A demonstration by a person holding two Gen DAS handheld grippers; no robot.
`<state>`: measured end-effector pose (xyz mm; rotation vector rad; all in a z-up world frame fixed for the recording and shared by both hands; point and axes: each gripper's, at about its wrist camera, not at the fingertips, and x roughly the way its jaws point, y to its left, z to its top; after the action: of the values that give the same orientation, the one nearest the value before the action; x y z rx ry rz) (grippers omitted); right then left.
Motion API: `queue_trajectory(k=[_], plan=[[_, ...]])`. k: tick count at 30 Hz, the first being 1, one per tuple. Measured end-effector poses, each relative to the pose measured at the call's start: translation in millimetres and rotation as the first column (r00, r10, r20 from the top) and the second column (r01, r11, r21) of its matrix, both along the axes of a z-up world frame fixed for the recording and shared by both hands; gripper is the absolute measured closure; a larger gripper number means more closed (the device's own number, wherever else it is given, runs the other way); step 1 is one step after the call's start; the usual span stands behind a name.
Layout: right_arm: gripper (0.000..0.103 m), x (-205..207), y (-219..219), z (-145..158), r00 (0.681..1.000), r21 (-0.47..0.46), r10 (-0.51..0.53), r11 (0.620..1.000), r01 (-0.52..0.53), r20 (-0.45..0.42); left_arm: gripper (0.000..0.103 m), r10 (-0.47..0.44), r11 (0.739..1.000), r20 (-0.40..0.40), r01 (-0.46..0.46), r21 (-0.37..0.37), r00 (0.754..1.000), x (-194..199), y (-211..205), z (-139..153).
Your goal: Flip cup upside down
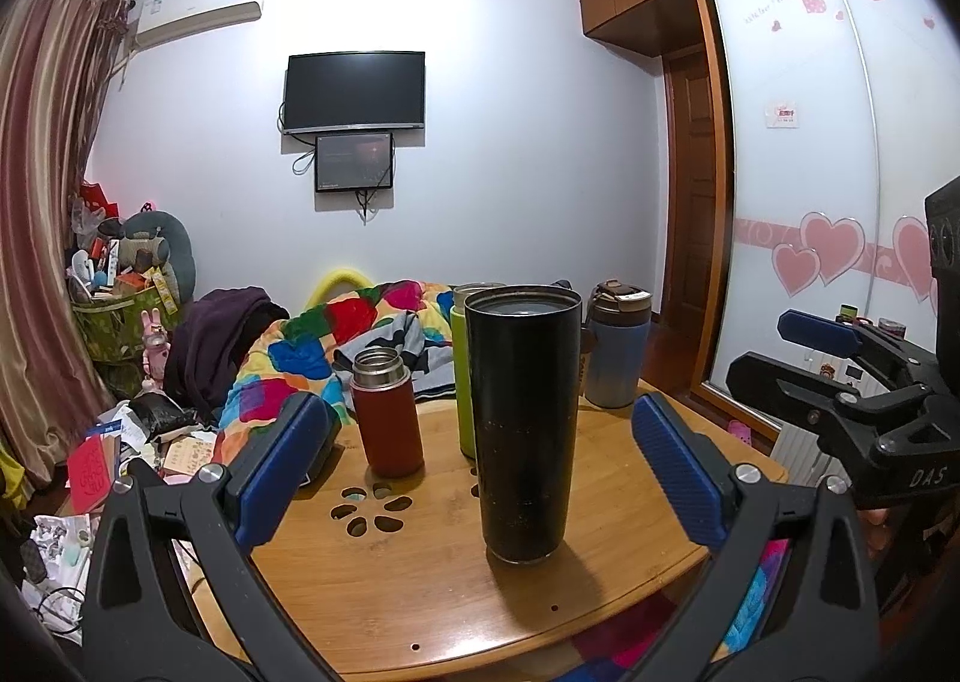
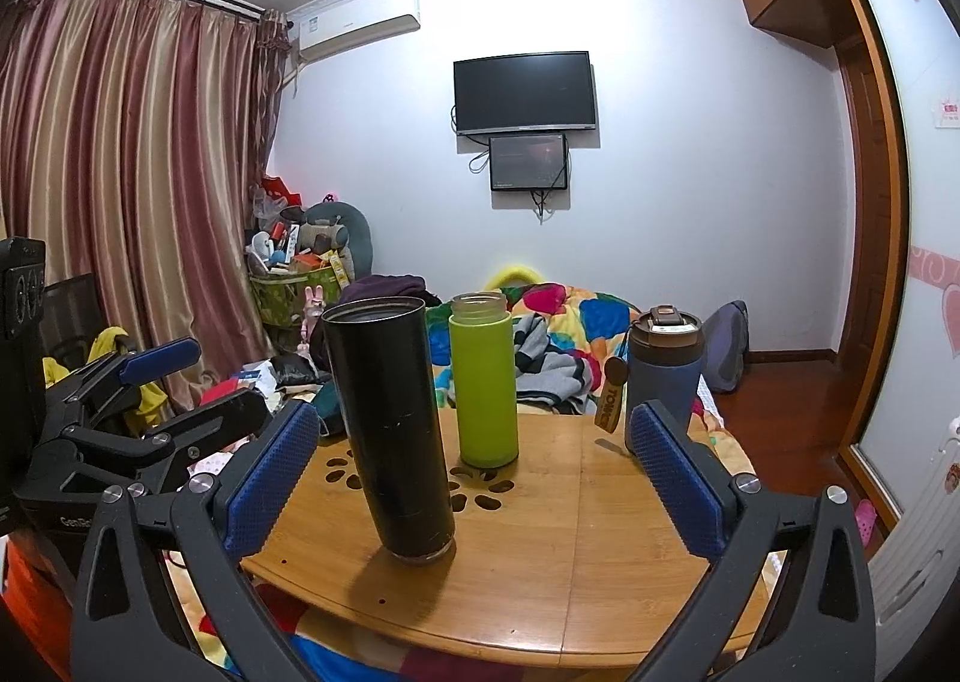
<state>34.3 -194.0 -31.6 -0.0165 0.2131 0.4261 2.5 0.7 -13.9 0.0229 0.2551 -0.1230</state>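
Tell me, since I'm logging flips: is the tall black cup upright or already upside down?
Upside down, it seems: the black cup stands vertically on the wooden table, wider end up; the top looks capped by a recessed base, though that isn't certain.

Home bedroom (cluttered); quilted bed [image 2: 558, 322]; wall television [image 2: 525, 91]; curtains [image 2: 132, 172].
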Motion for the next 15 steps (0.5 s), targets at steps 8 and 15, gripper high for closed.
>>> queue_trajectory(k=[8, 15], plan=[[0.0, 0.6, 0.2, -0.4, 1.0, -0.001, 0.002, 1.0, -0.002, -0.002, 0.0, 0.001, 1.0, 0.001, -0.001, 0.0, 1.0, -0.5, -0.1, 0.2], [0.0, 0.8, 0.5, -1.3, 1.0, -0.003, 0.002, 1.0, -0.002, -0.002, 0.0, 0.001, 1.0, 0.0, -0.001, 0.0, 1.0, -0.5, 0.2, -0.1]])
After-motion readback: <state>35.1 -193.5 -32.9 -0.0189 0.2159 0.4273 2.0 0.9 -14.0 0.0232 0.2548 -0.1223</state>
